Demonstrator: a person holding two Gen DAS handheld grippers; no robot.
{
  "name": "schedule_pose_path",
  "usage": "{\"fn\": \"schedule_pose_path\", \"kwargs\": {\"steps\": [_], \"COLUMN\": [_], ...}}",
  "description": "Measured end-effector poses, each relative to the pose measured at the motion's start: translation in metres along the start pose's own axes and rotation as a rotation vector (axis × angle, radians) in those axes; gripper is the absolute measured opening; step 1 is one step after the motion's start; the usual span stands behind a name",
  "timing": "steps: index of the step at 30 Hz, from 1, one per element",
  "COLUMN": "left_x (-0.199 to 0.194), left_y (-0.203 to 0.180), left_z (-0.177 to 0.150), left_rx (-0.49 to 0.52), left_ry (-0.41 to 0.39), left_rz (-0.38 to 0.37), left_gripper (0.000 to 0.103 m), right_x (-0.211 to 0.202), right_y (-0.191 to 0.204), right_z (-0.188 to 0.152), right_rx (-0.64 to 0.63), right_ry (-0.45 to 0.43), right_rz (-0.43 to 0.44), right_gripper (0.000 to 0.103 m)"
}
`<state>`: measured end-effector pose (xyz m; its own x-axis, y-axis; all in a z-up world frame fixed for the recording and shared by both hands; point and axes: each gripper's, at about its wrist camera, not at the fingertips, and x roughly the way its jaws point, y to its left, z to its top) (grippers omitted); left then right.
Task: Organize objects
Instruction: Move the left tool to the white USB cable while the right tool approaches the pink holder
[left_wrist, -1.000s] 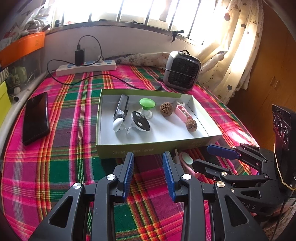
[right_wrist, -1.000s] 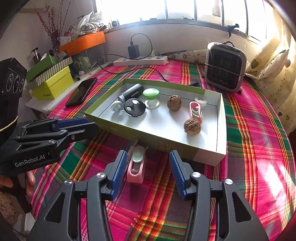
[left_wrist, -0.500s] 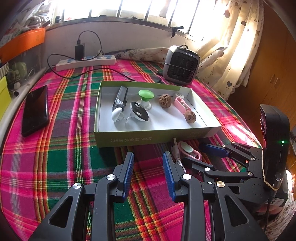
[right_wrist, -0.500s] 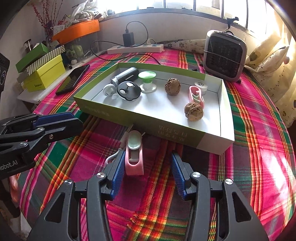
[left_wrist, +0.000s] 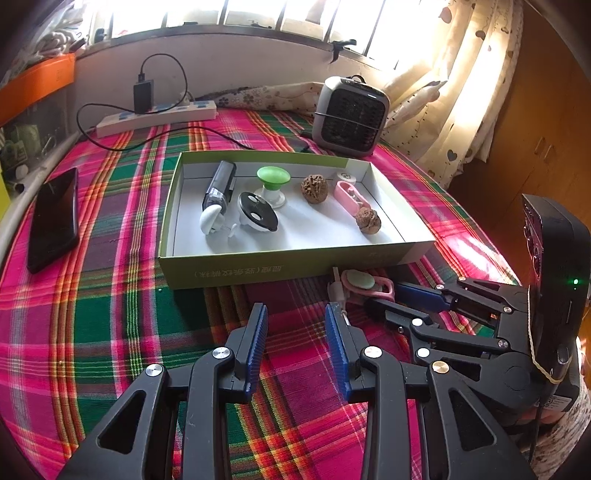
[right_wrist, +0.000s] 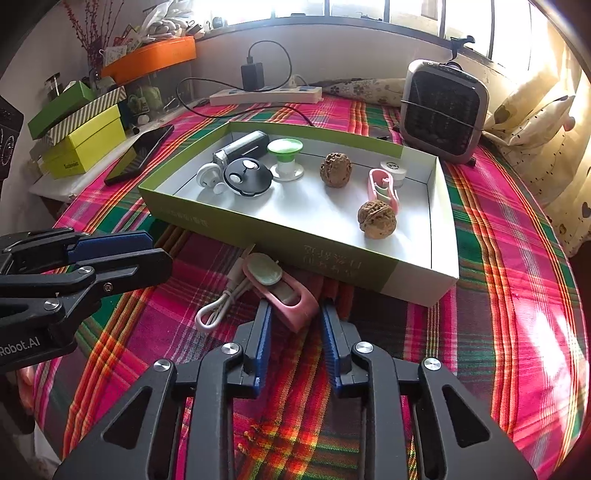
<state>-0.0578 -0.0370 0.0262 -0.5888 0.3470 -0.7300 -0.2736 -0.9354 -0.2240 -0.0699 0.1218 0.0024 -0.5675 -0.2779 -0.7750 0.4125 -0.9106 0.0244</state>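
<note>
Right tongs (right_wrist: 295, 314) are seen closing on the near end of the pink clip (right_wrist: 284, 291), whose long axis runs ahead-left toward the box (right_wrist: 332, 254), while left tongs (left_wrist: 295, 325), held part-open and empty, lie farther off.

Woven plaid cloth (right_wrist: 498, 258) covers the table, matt and slightly ribbed. At centre frame the cardboard box (right_wrist: 332, 254) has a smooth white paper lining and a satin green outside. Two walnuts (right_wrist: 376, 219) in it look rough and wrinkled. The pink holder (right_wrist: 295, 306) at lower centre is smooth matt plastic. The phone (left_wrist: 53, 218), at left, is glossy black.
</note>
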Motion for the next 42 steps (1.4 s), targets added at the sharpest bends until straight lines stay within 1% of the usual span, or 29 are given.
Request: {"fn": "schedule_pose_path", "kwargs": {"steps": [5,8,11,13,22,26,30,36,38,39,40,42], "left_x": [0.006,0.010,0.014,0.017,0.029,0.035,0.036,0.040,0.040,0.040,0.040,0.040], "left_y": [-0.006,-0.012,-0.019,-0.024,-0.039,-0.039,-0.038,-0.039,-0.039,-0.039,-0.038,-0.036], "left_z": [0.000,0.000,0.000,0.001,0.004,0.003,0.003,0.004,0.005,0.005,0.005,0.004], "left_rx": [0.008,0.018,0.028,0.039,0.074,0.066,0.053,0.068,0.068,0.067,0.062,0.056], "left_ry": [0.021,0.031,0.040,0.044,0.064,0.081,0.078,0.075,0.076,0.075,0.073,0.068], "left_rz": [-0.007,-0.017,-0.023,-0.028,0.007,0.029,0.037,0.056,0.055,0.052,0.046,0.037], "left_gripper": [0.030,0.030,0.030,0.031,0.031,0.031,0.031,0.031,0.031,0.031,0.030,0.030], "right_x": [-0.003,-0.006,-0.010,-0.013,-0.021,-0.022,-0.023,-0.023,-0.022,-0.021,-0.021,-0.019], "right_y": [-0.003,-0.008,-0.017,-0.022,-0.042,-0.044,-0.044,-0.040,-0.038,-0.036,-0.034,-0.031], "right_z": [-0.003,-0.007,-0.011,-0.014,-0.022,-0.023,-0.025,-0.025,-0.024,-0.024,-0.023,-0.022], "right_rx": [0.001,0.011,0.028,0.041,0.085,0.079,0.063,0.035,0.020,0.006,-0.009,-0.028], "right_ry": [-0.002,-0.003,-0.002,-0.004,-0.009,-0.007,0.000,0.005,0.008,0.010,0.014,0.016], "right_rz": [0.007,-0.003,-0.031,-0.030,-0.055,-0.045,-0.031,0.007,0.023,0.030,0.036,0.041], "right_gripper": [0.024,0.024,0.024,0.024,0.024,0.025,0.025,0.025,0.027,0.031,0.039,0.047]}}
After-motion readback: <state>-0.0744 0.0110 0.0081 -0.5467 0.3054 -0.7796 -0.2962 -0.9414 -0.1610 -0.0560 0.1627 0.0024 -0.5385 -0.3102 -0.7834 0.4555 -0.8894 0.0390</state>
